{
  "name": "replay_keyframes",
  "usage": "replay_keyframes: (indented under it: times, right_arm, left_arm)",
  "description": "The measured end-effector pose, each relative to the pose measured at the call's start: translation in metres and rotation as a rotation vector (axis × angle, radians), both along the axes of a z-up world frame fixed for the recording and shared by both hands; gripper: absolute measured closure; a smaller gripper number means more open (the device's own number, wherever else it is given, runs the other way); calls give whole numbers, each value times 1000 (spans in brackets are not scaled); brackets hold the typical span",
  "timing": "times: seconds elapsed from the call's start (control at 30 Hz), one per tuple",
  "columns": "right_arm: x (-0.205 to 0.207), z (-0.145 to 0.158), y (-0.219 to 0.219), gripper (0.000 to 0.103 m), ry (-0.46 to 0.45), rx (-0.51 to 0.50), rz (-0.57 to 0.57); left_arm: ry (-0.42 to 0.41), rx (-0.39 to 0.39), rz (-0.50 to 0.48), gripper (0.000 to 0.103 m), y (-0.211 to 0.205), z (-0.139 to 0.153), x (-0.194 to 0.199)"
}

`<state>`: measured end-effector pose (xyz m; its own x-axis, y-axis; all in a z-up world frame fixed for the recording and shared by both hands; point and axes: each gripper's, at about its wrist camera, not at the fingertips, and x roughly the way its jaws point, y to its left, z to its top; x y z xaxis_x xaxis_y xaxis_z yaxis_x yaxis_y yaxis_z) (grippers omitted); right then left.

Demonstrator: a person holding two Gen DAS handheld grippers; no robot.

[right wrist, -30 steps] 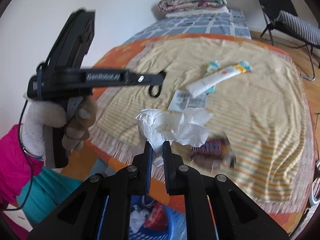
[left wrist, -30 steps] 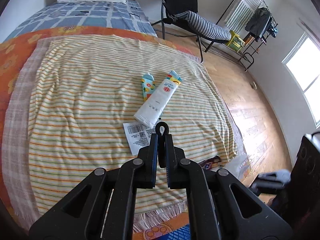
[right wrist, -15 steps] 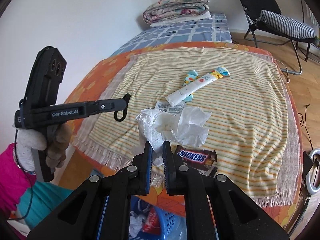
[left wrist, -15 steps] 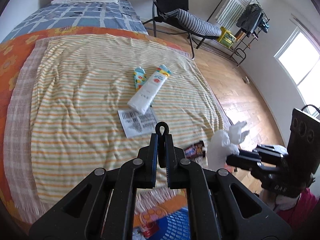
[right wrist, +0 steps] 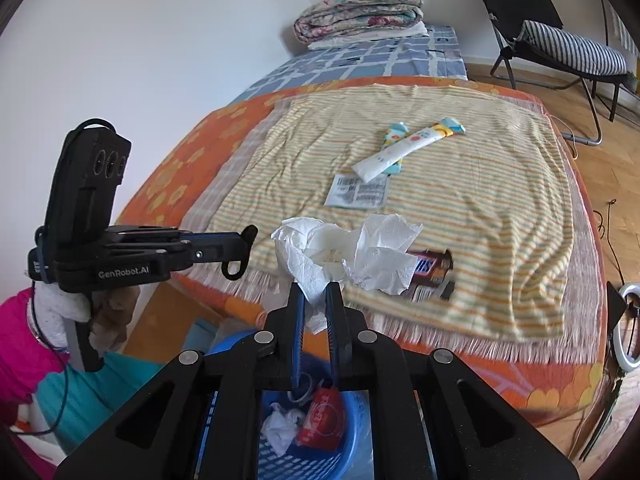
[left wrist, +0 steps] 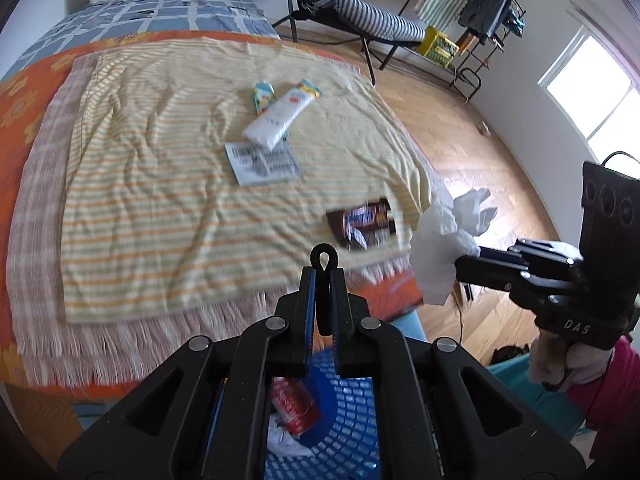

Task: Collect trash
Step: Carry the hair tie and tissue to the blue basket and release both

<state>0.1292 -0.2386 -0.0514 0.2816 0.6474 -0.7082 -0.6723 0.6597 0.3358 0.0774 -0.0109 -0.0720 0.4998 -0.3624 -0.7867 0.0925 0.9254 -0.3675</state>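
My right gripper (right wrist: 315,296) is shut on a crumpled white tissue (right wrist: 344,254), held above the blue basket (right wrist: 352,452) at the bed's foot; it also shows in the left wrist view (left wrist: 440,256). My left gripper (left wrist: 322,276) is shut on a small black ring clip (left wrist: 322,258), also over the basket (left wrist: 352,412). On the striped blanket lie a Snickers wrapper (right wrist: 430,270), a white tube (right wrist: 404,148), a small colourful packet (right wrist: 394,134) and a printed label sheet (right wrist: 358,192).
The basket holds a red wrapper (right wrist: 322,420) and white tissue (right wrist: 280,424). Folded quilts (right wrist: 360,4) sit at the bed's head. A black chair with a striped cushion (right wrist: 568,48) and a clothes rack (left wrist: 480,20) stand on the wooden floor.
Both grippers pulled back toward the bed's foot and now hang over the blue basket. The tissue stays in my right gripper, the clip in my left.
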Motion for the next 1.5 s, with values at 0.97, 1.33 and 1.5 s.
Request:
replay_keyframes:
  times: [0.97,1.33,1.5]
  right_arm:
    - [-105,-55,8,94,18,-110,109]
    - [-113,-69,11,69,24,-163,109]
    - [-114,-67,11,54,0,-172,99]
  left_arm:
    - [98,100,-52,98,-27,-60,-101]
    - [100,120,-32,66,-24,-65,-107]
    - [108,128,-19,66,-22,-66,-106]
